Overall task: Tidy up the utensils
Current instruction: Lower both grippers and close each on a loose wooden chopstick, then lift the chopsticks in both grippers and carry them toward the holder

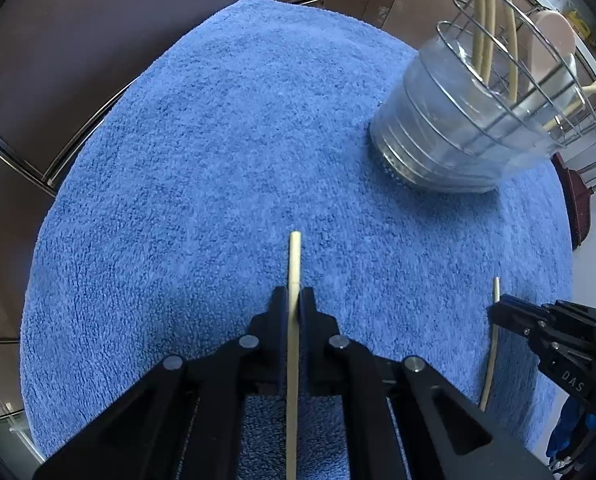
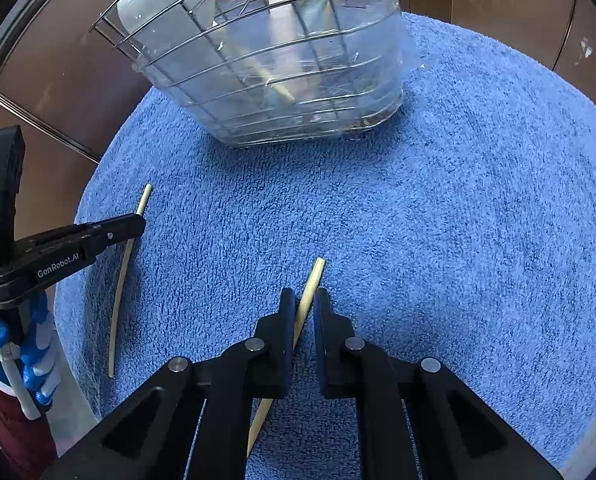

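One chopstick (image 1: 293, 264) is pinched by the left gripper (image 1: 293, 300), another chopstick (image 2: 312, 284) by the right gripper (image 2: 302, 304), near the wire holder (image 2: 281, 64).

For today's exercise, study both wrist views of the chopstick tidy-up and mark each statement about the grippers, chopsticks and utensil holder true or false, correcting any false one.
1. The left hand-held gripper is shut on a chopstick. True.
2. The right hand-held gripper is empty. False: a second chopstick sits between its fingers.
3. The wire utensil holder lies tipped over. False: it stands upright on the blue towel.
4. The holder already contains utensils. True.
5. The towel is red. False: it is blue.
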### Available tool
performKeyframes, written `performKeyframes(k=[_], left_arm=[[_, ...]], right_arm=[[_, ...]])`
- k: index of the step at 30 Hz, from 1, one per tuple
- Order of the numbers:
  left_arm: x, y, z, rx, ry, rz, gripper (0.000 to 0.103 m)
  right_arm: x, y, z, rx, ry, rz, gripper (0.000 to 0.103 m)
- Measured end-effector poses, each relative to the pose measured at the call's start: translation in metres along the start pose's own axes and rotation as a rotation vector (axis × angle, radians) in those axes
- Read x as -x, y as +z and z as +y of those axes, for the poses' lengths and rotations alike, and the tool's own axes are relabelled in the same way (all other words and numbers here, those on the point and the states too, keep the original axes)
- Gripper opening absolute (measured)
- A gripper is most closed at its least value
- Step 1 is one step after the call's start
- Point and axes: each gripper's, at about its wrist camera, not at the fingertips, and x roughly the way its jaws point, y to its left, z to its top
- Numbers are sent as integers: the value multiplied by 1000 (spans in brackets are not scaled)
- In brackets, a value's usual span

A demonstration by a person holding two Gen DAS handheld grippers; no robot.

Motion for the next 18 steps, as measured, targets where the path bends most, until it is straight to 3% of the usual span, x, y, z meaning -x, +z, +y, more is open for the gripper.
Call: performKeyframes(k=[11, 18], left_arm=[[31, -29, 4, 26, 11, -54, 5], [75, -48, 5, 36, -1, -170, 5]], right_arm=[[27, -16, -9, 5, 56, -38, 7], [65, -27, -5, 47, 104, -129, 6]])
